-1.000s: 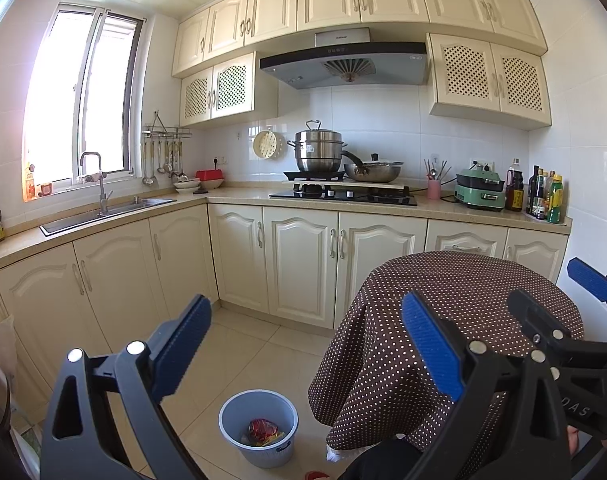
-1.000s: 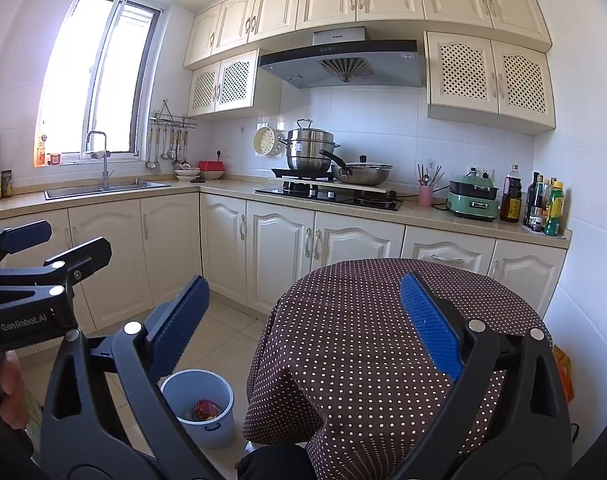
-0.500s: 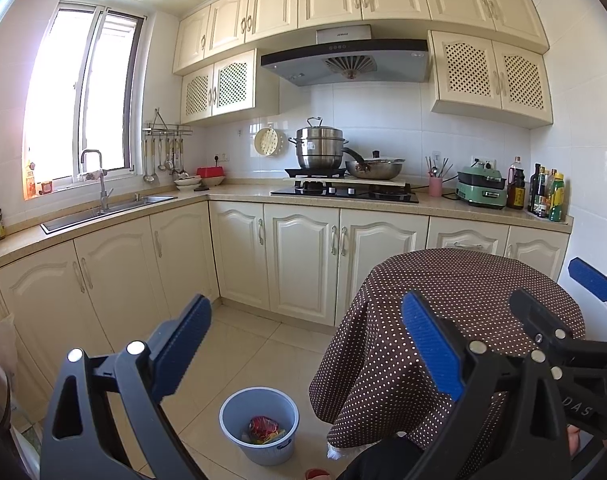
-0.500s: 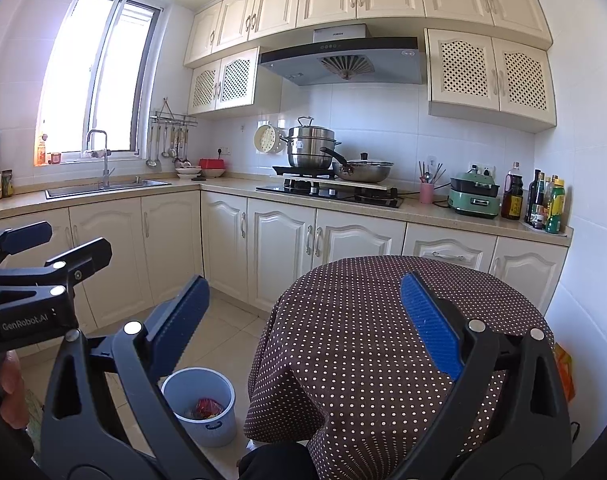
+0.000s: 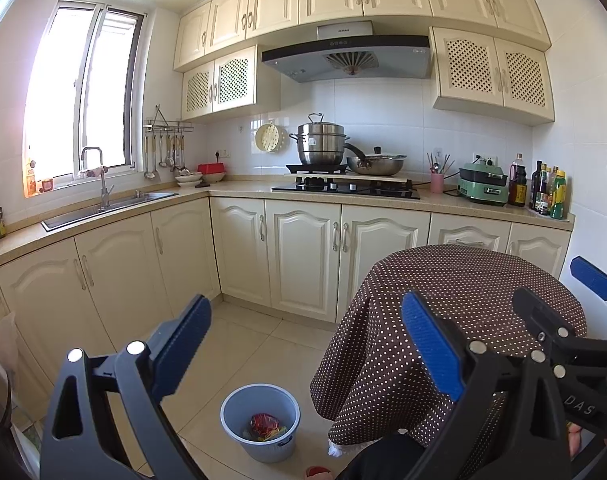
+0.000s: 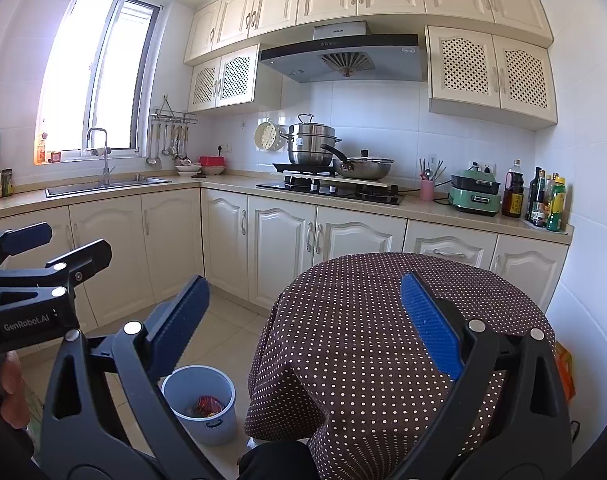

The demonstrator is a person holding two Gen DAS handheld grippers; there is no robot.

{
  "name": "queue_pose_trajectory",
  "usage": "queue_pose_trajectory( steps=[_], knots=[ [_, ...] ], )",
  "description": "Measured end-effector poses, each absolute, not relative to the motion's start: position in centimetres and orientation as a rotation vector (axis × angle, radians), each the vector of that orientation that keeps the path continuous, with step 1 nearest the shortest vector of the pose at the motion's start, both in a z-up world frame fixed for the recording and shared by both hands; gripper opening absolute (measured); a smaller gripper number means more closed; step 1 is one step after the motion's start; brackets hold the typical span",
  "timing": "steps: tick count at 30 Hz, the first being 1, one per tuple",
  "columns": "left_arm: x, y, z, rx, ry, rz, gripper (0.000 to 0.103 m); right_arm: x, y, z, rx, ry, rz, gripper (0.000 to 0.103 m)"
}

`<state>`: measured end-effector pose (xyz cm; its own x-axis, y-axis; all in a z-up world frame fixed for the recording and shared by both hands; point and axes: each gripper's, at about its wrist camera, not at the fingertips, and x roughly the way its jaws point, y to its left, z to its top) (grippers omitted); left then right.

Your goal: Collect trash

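A grey-blue trash bin [image 5: 260, 420] stands on the tiled floor beside the round table, with red and yellow wrappers [image 5: 264, 425] inside. It also shows in the right wrist view [image 6: 201, 402]. My left gripper [image 5: 303, 344] is open and empty, held above the floor and the bin. My right gripper [image 6: 303, 320] is open and empty over the table's near edge. The right gripper also shows at the right of the left wrist view [image 5: 559, 300]. The left gripper shows at the left of the right wrist view [image 6: 43, 248].
A round table with a brown dotted cloth [image 6: 383, 320] stands right of the bin. Cream cabinets [image 5: 303, 256] line the back and left walls, with a sink [image 5: 103, 208], a stove with pots [image 5: 343, 184] and bottles [image 5: 547, 196]. A small red object [image 5: 317, 472] lies on the floor.
Both views have tilted slightly, so the kitchen sits a little lower in the frames. The grippers stay open and empty.
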<state>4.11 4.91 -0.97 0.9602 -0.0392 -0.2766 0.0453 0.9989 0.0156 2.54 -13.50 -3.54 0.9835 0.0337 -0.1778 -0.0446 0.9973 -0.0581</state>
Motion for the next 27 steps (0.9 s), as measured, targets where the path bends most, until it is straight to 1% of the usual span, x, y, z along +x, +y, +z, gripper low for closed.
queue_pose_trajectory(
  steps=[19,27],
  knots=[
    [4.7,5.3,-1.7,0.023,0.294,-0.039,0.094,3.1,-13.5,-4.1,-0.051,0.197,0.042,0.094],
    [6.0,5.7,-2.6,0.026,0.336,-0.022,0.094,4.1,-14.4,-4.6,-0.045,0.221,0.030,0.094]
  ],
)
